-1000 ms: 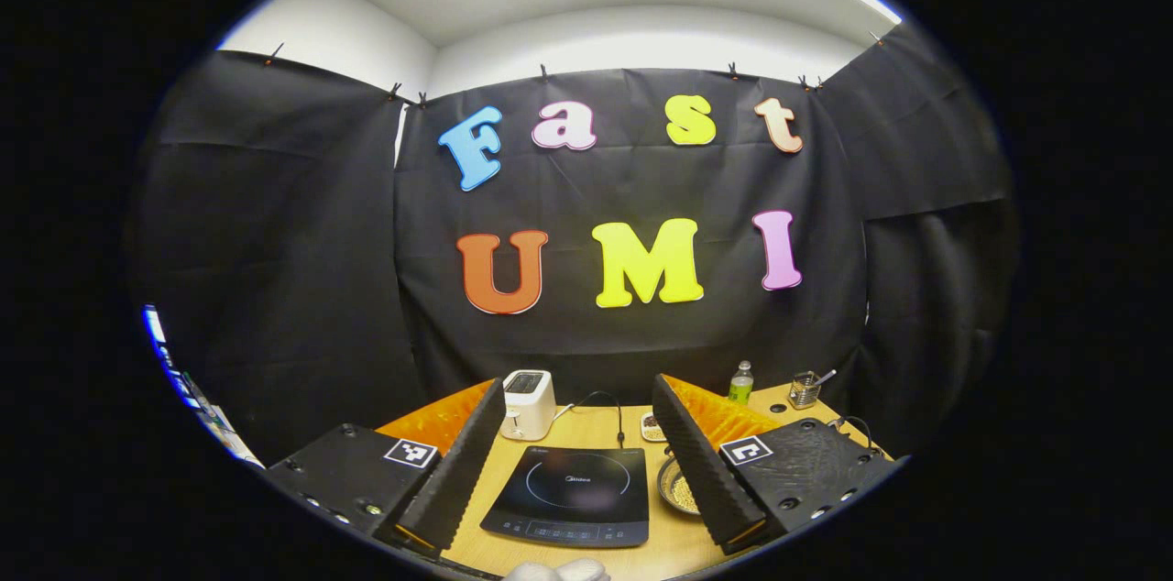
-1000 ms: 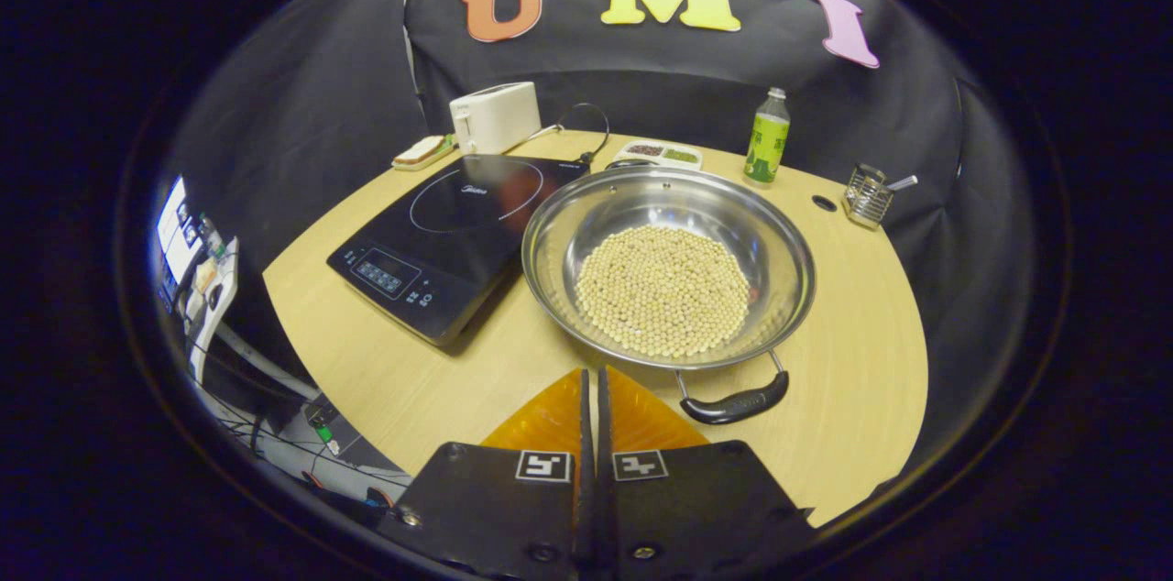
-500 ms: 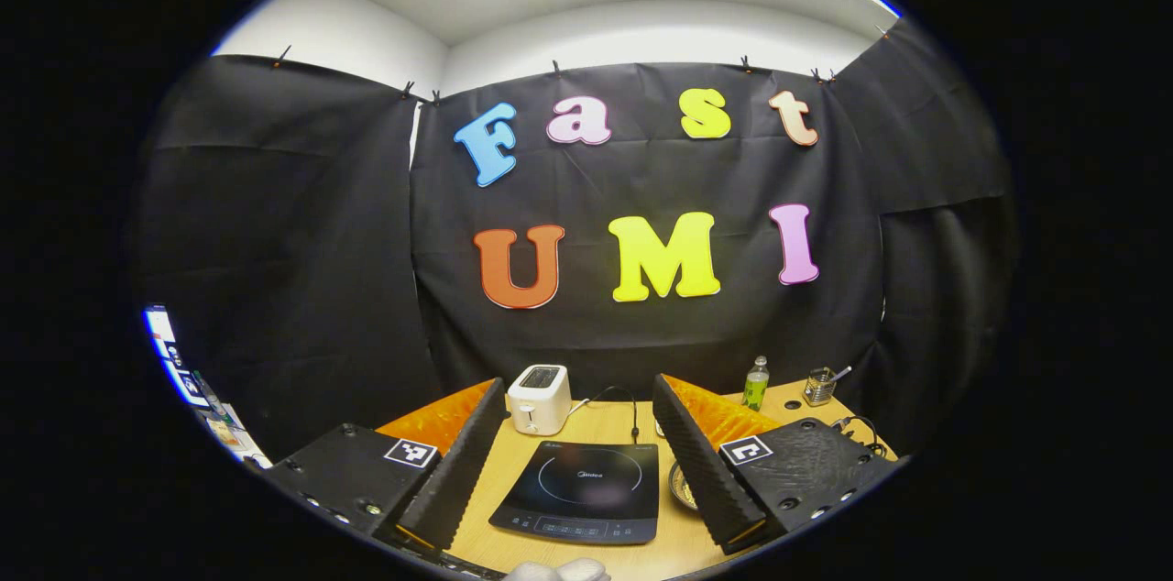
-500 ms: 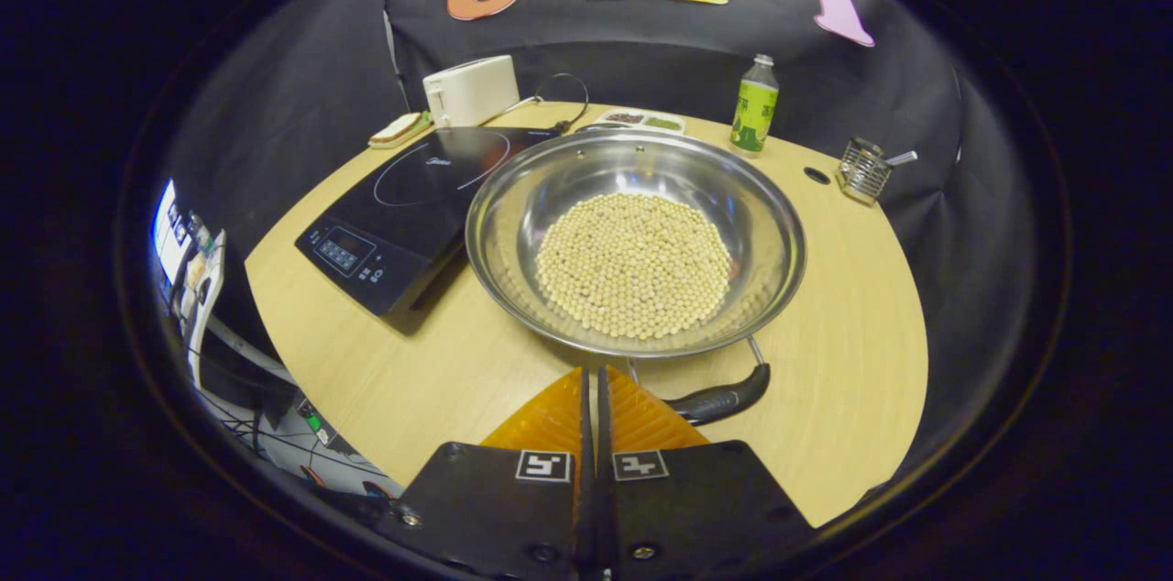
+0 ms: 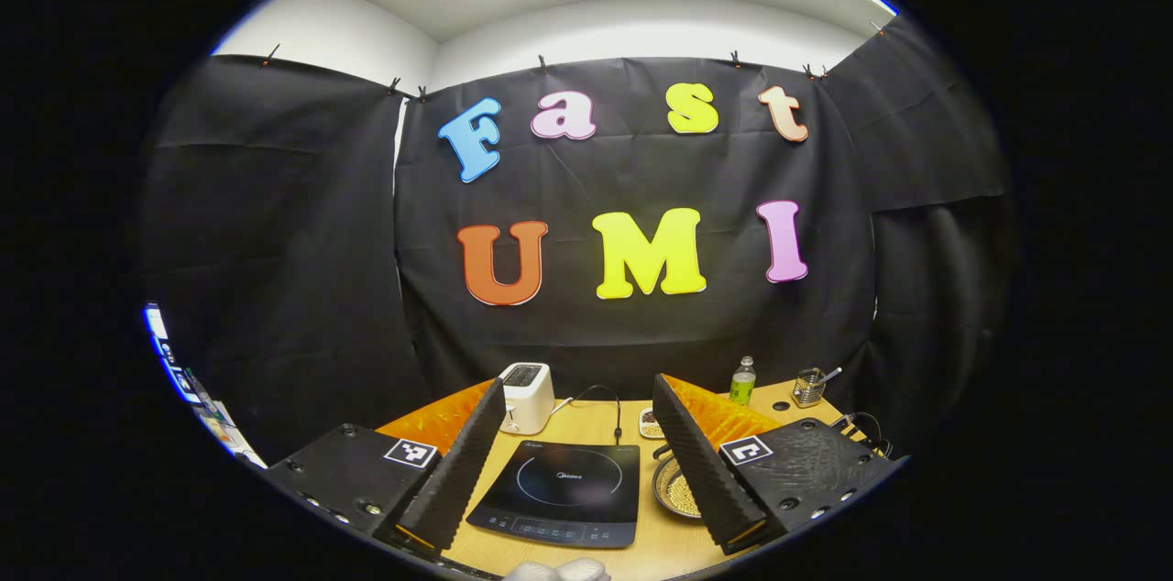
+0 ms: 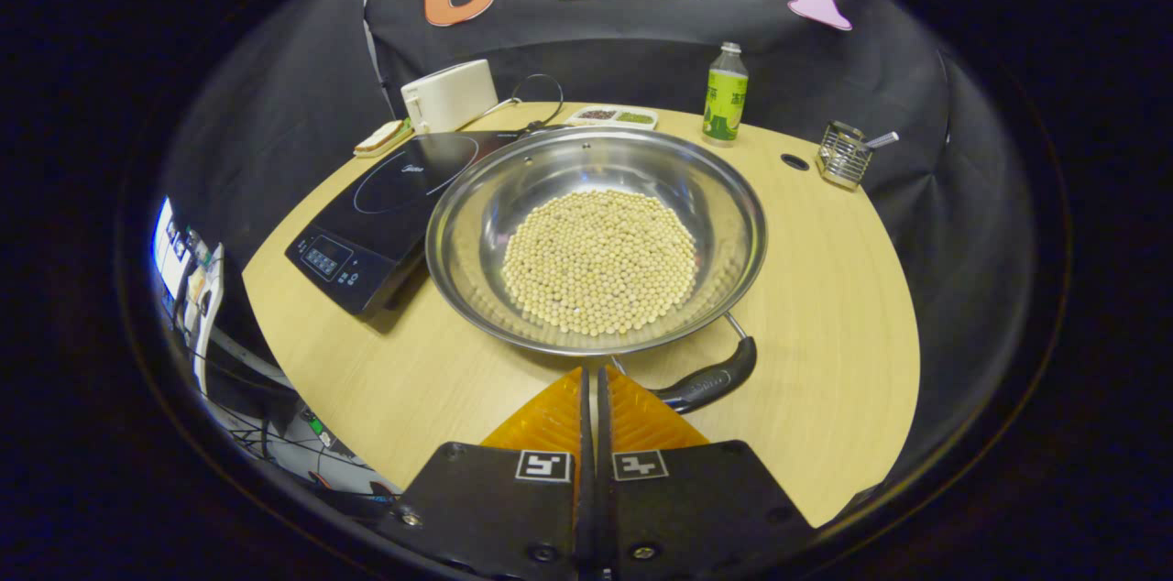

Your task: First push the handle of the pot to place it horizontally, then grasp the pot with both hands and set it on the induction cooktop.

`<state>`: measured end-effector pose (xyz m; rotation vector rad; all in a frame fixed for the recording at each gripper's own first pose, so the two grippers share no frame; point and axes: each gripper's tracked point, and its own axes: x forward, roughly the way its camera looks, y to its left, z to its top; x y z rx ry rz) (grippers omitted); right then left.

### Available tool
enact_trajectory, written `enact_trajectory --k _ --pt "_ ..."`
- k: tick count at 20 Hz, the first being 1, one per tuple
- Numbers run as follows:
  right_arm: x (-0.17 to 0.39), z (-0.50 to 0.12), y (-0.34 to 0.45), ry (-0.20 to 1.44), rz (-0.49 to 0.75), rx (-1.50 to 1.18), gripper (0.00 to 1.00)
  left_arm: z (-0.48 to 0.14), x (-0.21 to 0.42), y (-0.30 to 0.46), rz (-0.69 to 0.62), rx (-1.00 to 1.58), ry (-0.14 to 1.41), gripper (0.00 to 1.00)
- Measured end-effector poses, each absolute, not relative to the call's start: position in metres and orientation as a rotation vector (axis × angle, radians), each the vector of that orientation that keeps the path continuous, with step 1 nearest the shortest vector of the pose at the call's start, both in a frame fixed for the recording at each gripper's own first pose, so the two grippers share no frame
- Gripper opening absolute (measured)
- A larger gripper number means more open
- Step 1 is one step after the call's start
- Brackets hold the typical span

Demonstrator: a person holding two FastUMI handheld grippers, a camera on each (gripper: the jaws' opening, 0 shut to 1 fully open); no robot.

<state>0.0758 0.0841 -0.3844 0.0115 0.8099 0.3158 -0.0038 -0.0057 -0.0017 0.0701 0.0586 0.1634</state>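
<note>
Now the right gripper (image 6: 591,379) is closing in on the pot (image 6: 596,237): over the last second the steel bowl has been growing and sliding toward the middle of the right gripper view, and the black handle (image 6: 706,379) has been drawing in until it is lying just right of the fingertips. Fingers are pressed together, nothing between them. The handle is still sitting at the near rim, pointing toward the gripper and a little rightward, so the push, as I judge it, is only about to begin or barely starting; I cannot tell whether the fingertips are touching the handle's stem yet.

The pot is resting on the table (image 6: 825,288), loaded with a bed of pale round beans (image 6: 600,260), its left rim just beside or slightly over the edge of the induction cooktop (image 6: 385,205). Not on the cooking ring.

The left gripper (image 5: 577,443) is hanging back with fingers spread wide, holding nothing. Its view has been swaying slightly side to side, with no real approach. Between its fingers the cooktop is showing, with the pot's rim peeking out behind the right finger.

Meaning for the task: first step is being set up; a sideways shove on the handle should swing the pot round. Beans may shift if the push is jerky. The two-handed lift is not yet started.
</note>
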Motion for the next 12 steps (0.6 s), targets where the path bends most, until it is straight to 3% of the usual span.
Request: enact_trajectory --k 7,8,12 --pt "0.089 -0.385 0.048 0.811 0.302 -0.006 0.07 -0.002 0.007 -0.027 0.169 0.058 0.066 0.96" --pt "0.092 -0.384 0.043 0.813 0.301 -0.007 0.0 -0.003 0.007 -0.029 0.173 0.055 0.07 0.96" --pt "0.105 -0.384 0.023 0.811 0.303 -0.019 0.04 -0.004 0.01 -0.036 0.201 0.055 0.074 0.96"
